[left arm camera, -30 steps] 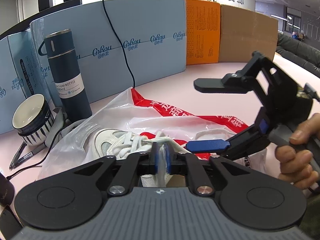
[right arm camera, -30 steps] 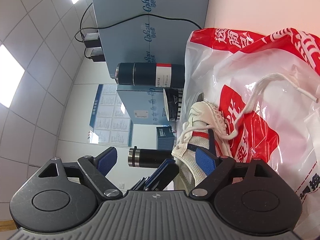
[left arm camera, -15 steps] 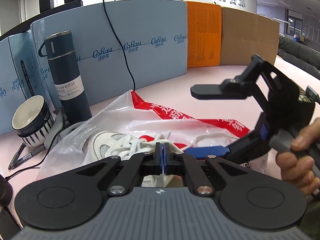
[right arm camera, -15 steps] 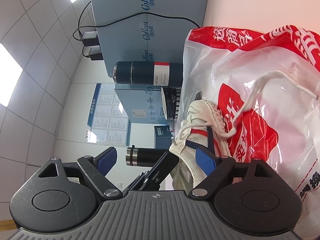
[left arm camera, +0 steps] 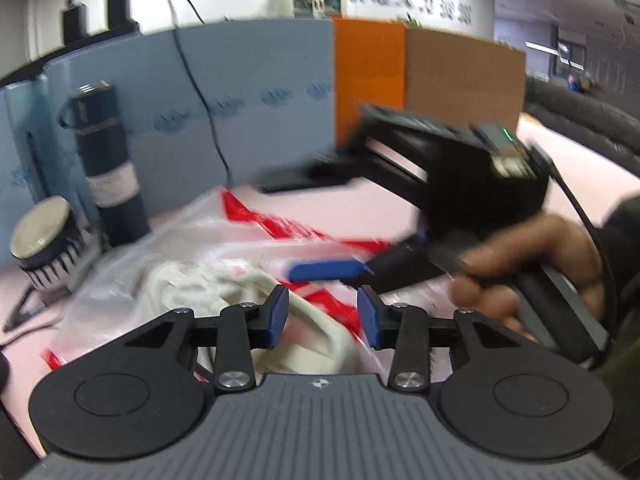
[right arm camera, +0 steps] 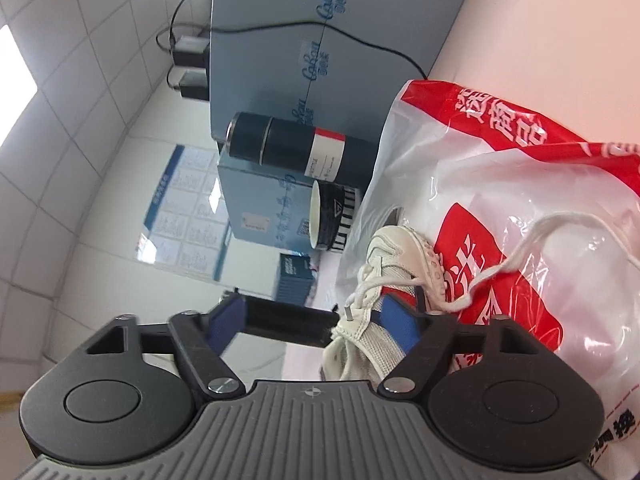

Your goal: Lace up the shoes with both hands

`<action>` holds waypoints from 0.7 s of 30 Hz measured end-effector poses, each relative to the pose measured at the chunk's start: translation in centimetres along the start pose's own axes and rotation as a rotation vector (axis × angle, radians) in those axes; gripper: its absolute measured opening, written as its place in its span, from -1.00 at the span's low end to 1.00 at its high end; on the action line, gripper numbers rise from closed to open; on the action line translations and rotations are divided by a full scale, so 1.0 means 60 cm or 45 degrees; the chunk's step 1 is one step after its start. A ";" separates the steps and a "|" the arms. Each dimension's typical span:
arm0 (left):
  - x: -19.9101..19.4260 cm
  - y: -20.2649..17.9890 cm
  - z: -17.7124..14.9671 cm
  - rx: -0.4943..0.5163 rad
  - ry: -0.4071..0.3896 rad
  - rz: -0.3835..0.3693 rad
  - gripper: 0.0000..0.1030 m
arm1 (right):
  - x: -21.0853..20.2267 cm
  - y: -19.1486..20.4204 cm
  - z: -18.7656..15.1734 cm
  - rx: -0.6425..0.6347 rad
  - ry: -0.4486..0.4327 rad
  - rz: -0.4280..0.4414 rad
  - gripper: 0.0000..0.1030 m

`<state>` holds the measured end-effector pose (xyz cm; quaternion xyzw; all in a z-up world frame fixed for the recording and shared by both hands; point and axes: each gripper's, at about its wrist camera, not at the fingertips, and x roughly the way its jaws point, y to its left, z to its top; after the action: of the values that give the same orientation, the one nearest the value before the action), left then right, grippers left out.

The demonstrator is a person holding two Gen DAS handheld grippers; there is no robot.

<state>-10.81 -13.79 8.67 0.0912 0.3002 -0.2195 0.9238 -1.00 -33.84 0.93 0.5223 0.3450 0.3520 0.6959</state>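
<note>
Left gripper (left arm camera: 323, 316) lets go of white lace, jaws opening, nothing pinched. Right gripper (right arm camera: 316, 322) closing, pads not yet gripping. Cream mesh sneaker (right arm camera: 394, 276) lies on red-and-clear plastic bag (right arm camera: 520, 184), tongue between right jaws.

White shoe (left arm camera: 224, 292) lay on a red-and-white plastic bag (left arm camera: 280, 236) on the pink worktop (left arm camera: 360, 204). Left gripper (left arm camera: 323, 314) hung over the shoe, jaws opening, nothing pinched. Right gripper (left arm camera: 308, 226), hand-held, reached in at right, blurred. Dark flask (left arm camera: 108, 164) and striped cup (left arm camera: 44, 240) stood at left.
</note>
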 end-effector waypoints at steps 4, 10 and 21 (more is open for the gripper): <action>0.012 -0.004 -0.009 -0.041 0.024 0.078 -0.02 | 0.010 0.006 -0.003 -0.059 0.030 -0.047 -0.01; 0.026 0.007 -0.004 -0.119 0.046 0.081 0.23 | 0.016 0.000 0.001 -0.070 0.030 -0.117 -0.57; 0.054 -0.008 -0.009 -0.122 0.215 0.056 0.21 | 0.011 -0.035 -0.003 0.157 0.012 -0.062 -0.85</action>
<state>-8.97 -15.18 6.26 0.0716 0.3851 -0.1759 0.9031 -0.50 -33.62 -1.23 0.5541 0.3819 0.3154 0.6691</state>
